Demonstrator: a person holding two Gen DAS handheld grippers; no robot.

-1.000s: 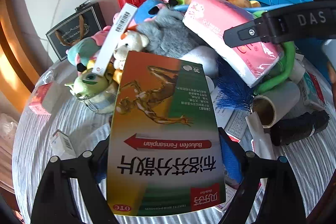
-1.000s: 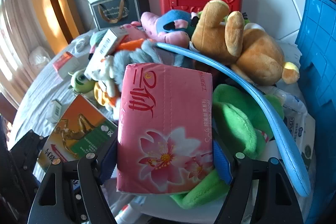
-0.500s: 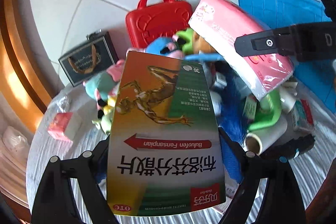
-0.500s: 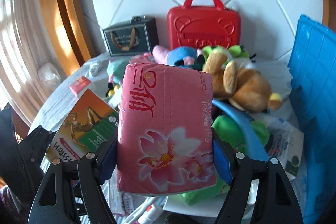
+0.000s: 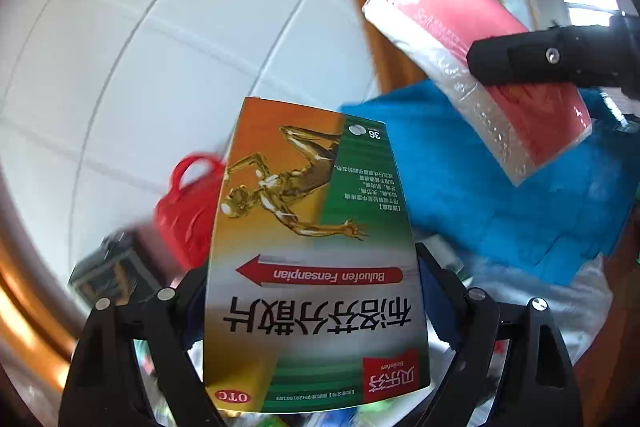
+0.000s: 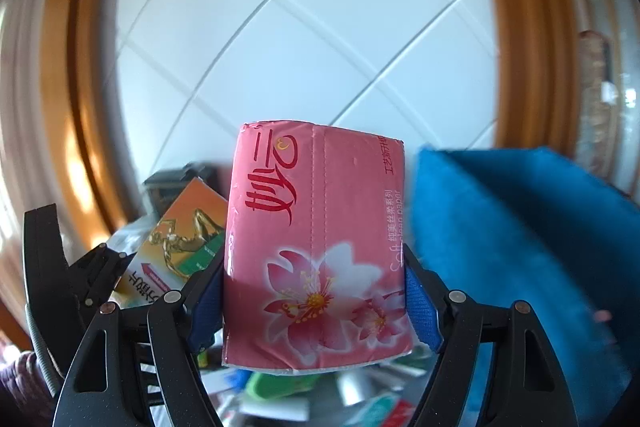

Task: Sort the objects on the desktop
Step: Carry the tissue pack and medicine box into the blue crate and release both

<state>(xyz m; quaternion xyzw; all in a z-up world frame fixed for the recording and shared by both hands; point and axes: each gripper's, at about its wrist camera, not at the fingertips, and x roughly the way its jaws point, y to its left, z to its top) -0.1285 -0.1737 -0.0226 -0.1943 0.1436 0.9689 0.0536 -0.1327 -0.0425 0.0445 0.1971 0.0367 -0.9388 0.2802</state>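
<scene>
I hold a flat medicine box [image 5: 312,255] in my left gripper [image 5: 316,311], its two black fingers pinching the long edges; the box is orange and green, with a golden running figure, a red arrow and upside-down print. It is in the air, in front of a white tiled wall [image 5: 160,59]. To the right of the box and higher, my right gripper [image 6: 316,303] clamps a pink tissue pack [image 6: 316,247] printed with flowers, blue pads pressing on both of its sides. Behind the box on the left sits a blurred red case with a handle [image 5: 188,203], and beside that a dark gift box [image 5: 108,267]. To the box's right stands a blue plastic crate [image 5: 500,195]. Below the box lies a blurred clutter of small items [image 6: 320,395].
</scene>
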